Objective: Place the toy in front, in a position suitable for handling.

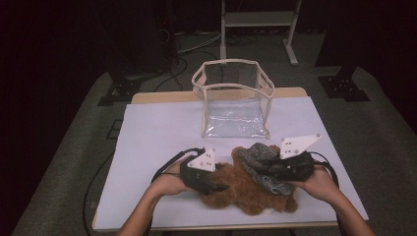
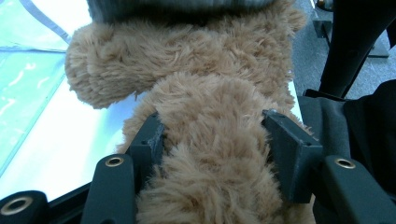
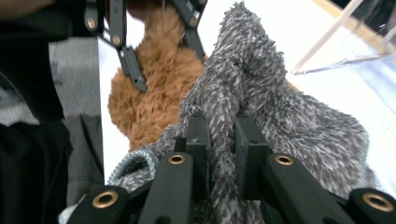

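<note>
Dressing the teddy bear (image 1: pixel 246 189): left gripper (image 2: pixel 212 149) clamps its limb, right gripper (image 3: pixel 219 140) pinches the grey knit sweater (image 3: pixel 280 112) over it. Next, I'd guess, tug the sweater along the bear.

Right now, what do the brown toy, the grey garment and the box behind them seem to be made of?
The brown toy looks like soft plush: long, shaggy fibres. The grey garment seems a fuzzy knit of mixed grey and white yarn, with a ribbed cuff. The box looks like clear glossy plastic film, since the table shows through it, with a cream edge binding, probably fabric.
</note>
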### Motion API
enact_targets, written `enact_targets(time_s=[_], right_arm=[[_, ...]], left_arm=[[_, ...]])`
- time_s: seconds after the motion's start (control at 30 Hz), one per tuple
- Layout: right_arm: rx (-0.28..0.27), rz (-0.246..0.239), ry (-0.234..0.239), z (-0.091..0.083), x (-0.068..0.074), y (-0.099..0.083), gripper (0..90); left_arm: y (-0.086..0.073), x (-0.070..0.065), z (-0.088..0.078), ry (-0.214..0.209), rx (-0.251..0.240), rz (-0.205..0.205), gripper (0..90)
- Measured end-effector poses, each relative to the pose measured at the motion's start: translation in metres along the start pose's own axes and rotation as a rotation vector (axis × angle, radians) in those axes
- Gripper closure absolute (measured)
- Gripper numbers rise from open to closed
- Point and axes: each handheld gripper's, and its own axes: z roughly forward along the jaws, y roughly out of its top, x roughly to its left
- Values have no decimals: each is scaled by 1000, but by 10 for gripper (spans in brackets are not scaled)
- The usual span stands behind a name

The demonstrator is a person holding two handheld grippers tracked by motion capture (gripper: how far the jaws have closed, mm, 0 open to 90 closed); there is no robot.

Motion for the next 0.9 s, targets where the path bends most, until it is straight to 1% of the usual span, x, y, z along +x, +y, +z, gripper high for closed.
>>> enact_targets(time_s=[0.03, 0.07, 0.1, 0.17, 0.2, 0.27, 0.3, 0.33, 0.4, 0.5, 0.53, 0.6, 0.63, 0.67, 0.7, 0.73, 0.77, 0.83, 0.87, 0.9], right_arm=[[16, -4, 3, 5, -1, -2, 776], [28, 7, 4, 7, -3, -5, 776], [43, 24, -2, 10, -5, -12, 778], [21, 68, 8, 11, -9, -24, 780], [8, 81, 6, 10, -12, -31, 782], [-10, 94, 0, 8, -13, -39, 786], [-16, 98, 1, 7, -12, -41, 787], [-18, 97, -1, 6, -12, -42, 788], [-20, 99, -7, 5, -11, -45, 788], [-13, 99, -21, 1, -13, -47, 788], [-11, 106, -24, 0, -13, -48, 788], [-10, 112, -29, -2, -14, -50, 788], [-10, 126, -32, -6, -15, -51, 787], [-9, 127, -37, -8, -15, -50, 787], [-9, 127, -37, -8, -15, -50, 787], [-11, 117, -46, -11, -14, -47, 788], [-28, 95, -65, -17, -11, -36, 788], [-32, 53, -59, -19, -5, -21, 789], [-32, 53, -59, -19, -5, -21, 789], [-29, 8, -46, -14, 0, -4, 789]], left_arm=[[0, 0, 0, 3, 1, 0, 433], [-1, 0, -1, 7, -3, -1, 433], [-1, 0, -2, 14, -4, -1, 427], [-1, 1, -5, 26, -16, -12, 408], [-1, 1, -6, 29, -19, -14, 401], [-1, 2, -9, 30, -29, -18, 393], [-2, 3, -11, 30, -29, -15, 388], [-3, 3, -14, 34, -35, -21, 385], [-7, 5, -22, 41, -53, -38, 379], [-14, 6, -29, 56, -60, -59, 373], [-18, 7, -30, 51, -64, -73, 375], [-21, 7, -29, 44, -67, -78, 415], [-27, 7, -23, 24, -80, -100, 446], [-27, 7, -23, 24, -80, -100, 467], [-28, 7, -20, 24, -87, -100, 467], [-28, 8, -19, 24, -92, -103, 480], [-28, 9, -17, 22, -99, -114, 493], [-26, 10, -13, 21, -95, -112, 494], [-24, 11, -11, 19, -93, -107, 494], [-21, 11, -10, 18, -89, -104, 494]])
